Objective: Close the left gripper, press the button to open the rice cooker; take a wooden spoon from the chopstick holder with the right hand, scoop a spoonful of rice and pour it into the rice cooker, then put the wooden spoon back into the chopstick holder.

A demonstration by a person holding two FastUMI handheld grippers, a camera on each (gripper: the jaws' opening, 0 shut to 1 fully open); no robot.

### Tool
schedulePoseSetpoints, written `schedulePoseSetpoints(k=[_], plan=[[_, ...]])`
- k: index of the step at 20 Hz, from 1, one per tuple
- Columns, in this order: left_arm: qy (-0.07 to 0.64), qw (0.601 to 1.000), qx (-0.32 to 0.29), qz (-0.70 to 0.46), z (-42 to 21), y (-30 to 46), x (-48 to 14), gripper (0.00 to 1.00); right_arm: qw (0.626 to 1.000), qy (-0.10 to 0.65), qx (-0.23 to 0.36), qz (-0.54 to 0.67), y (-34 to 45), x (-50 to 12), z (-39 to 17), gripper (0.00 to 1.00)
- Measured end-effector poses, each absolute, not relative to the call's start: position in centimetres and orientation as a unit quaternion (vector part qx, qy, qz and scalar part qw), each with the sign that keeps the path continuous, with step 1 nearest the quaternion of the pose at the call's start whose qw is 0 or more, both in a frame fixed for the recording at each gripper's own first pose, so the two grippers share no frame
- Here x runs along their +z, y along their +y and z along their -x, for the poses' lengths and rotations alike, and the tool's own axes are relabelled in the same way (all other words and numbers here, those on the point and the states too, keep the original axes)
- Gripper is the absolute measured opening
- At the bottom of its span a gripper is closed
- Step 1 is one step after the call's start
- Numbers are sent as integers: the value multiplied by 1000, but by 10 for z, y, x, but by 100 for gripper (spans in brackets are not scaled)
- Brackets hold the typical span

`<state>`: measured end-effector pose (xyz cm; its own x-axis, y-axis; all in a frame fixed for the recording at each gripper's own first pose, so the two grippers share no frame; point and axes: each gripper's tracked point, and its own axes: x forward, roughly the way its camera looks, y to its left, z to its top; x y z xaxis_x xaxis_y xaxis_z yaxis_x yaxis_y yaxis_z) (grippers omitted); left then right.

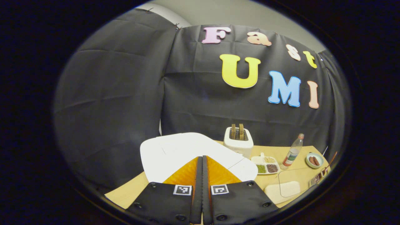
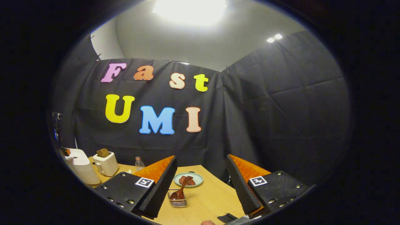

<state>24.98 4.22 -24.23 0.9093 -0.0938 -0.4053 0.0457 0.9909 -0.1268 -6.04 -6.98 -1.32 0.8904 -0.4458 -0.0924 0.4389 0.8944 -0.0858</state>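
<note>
The wooden table [image 2: 206, 193] sits inside black cloth walls under a bright ceiling light. I have the left gripper [image 1: 202, 162] pressed fully closed, nothing between its fingers, poised just over the white rice cooker [image 1: 175, 150], whose lid is down. The button itself I cannot make out, so my worry is pushing on bare lid and sliding off, or nudging the cooker toward the toaster [image 1: 238, 140] just behind it. My right gripper [image 2: 201, 175] hangs wide open and empty above the chopstick holder [image 2: 178, 201], where the wooden spoon [image 2: 181, 189] leans. A careless descent could tip that light wire holder or knock the plate [image 2: 188, 179] just beyond it.
</note>
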Motion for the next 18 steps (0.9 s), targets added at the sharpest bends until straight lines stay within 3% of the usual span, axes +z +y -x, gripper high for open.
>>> schedulePoseSetpoints(k=[9,13,15,18], plan=[[255,964,-66,34,-262,35,-280,9,976,33,-204,61,-52,-3,54,95],[228,972,-50,18,-266,37,-252,9,984,35,-170,33,-57,-15,26,95],[173,984,-38,6,-265,40,-210,11,986,30,-164,27,-71,-16,11,95],[149,989,-15,6,-259,50,-165,8,989,38,-141,9,-77,-27,-14,95]])
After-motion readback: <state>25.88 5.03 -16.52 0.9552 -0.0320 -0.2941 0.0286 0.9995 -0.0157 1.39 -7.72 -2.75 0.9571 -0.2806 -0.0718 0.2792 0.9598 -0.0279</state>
